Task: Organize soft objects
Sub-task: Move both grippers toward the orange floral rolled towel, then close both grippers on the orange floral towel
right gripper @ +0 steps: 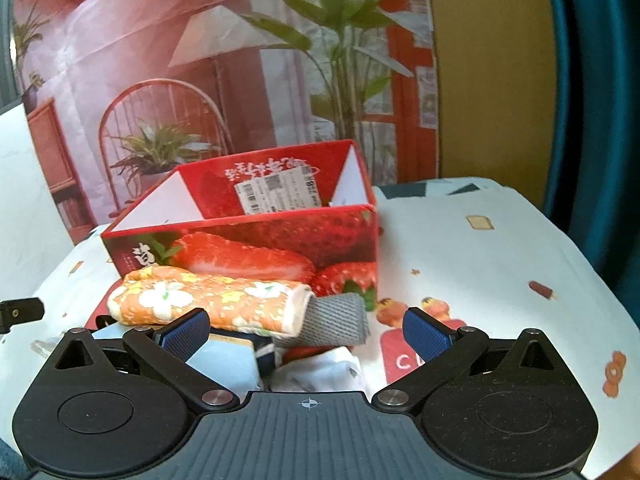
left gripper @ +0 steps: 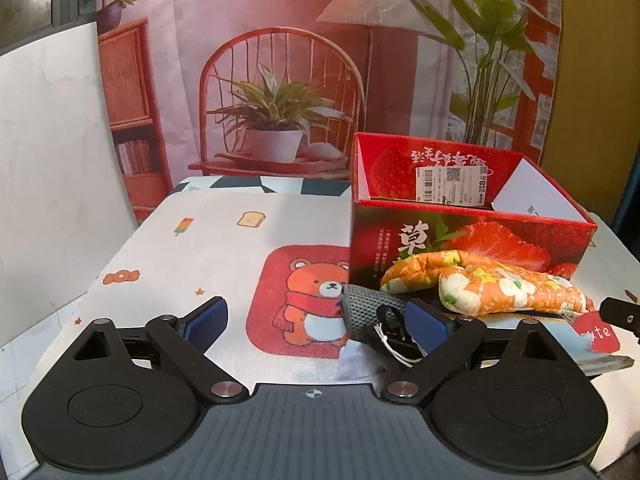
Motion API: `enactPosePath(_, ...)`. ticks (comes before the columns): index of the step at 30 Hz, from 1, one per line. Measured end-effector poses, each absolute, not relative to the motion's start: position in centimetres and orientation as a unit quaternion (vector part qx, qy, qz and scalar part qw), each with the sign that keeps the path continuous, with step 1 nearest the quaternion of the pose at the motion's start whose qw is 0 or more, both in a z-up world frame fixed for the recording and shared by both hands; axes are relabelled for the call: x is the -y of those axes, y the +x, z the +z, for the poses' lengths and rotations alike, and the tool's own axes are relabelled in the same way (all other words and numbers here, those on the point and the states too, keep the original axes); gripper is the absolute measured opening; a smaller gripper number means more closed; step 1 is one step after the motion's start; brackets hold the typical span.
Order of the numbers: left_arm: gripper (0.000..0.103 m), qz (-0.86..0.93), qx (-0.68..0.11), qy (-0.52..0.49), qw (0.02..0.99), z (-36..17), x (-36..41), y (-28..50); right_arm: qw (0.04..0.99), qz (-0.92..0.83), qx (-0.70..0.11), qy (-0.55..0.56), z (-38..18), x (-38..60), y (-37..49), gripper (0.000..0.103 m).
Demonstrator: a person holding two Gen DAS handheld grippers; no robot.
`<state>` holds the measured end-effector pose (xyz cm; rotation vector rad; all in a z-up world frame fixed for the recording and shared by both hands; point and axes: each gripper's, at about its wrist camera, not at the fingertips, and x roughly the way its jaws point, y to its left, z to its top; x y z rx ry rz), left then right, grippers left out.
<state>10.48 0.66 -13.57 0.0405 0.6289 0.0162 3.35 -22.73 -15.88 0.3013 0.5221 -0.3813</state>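
An orange floral padded mitt (left gripper: 500, 288) lies against the front of a red strawberry-print box (left gripper: 472, 216), which is open at the top. A grey knitted piece (left gripper: 368, 312) with a string tag lies just inside my left gripper's right pad (left gripper: 428, 320). My left gripper (left gripper: 316, 320) is open over the bear print, and its pads press on nothing. In the right wrist view the mitt (right gripper: 208, 300) and the grey piece (right gripper: 340, 318) lie in front of the box (right gripper: 248, 240). My right gripper (right gripper: 306, 336) stands open just before them, above a light blue item (right gripper: 228, 360) and a white cloth (right gripper: 320, 368).
A cartoon-print tablecloth (left gripper: 224, 240) covers the table. A printed room backdrop (left gripper: 280, 60) hangs behind it, with a white board (left gripper: 52, 140) to the left. Bare cloth (right gripper: 500, 260) spreads right of the box. A label (right gripper: 280, 192) is stuck inside the box.
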Motion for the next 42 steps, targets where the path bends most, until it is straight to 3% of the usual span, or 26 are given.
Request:
enactPosePath(15, 0.064, -0.036, -0.328, -0.001, 0.944, -13.9, -0.6, 11.4, 0.939, -0.157, -0.264, 0.153, -16.7, 22.4, 4.0, 0.093)
enactPosePath(20, 0.056, -0.063, -0.341, -0.008, 0.938, -13.3, 0.4, 13.8, 0.941, -0.141, -0.265, 0.158, -16.1, 23.4, 5.5, 0.082)
enactPosePath(27, 0.054, -0.121, -0.376, -0.024, 0.918, -14.2, 3.0, 17.9, 0.938, -0.109, -0.286, 0.164, -16.8, 24.6, 8.7, 0.07)
enactPosePath(32, 0.054, -0.114, -0.391, -0.024, 0.913, -15.7, 3.6, 19.9, 0.933, -0.085, -0.3, 0.182, -18.1, 24.9, 9.6, 0.052)
enactPosePath(37, 0.055, -0.101, -0.427, -0.112, 0.892, -17.3, 1.4, 22.3, 0.931, -0.069, -0.3, 0.196, -19.4, 25.1, 9.6, 0.044)
enactPosePath(42, 0.058, -0.111, -0.438, -0.134, 0.882, -18.1, 1.6, 23.6, 0.933, -0.07, -0.291, 0.201, -19.9, 25.2, 9.6, 0.041)
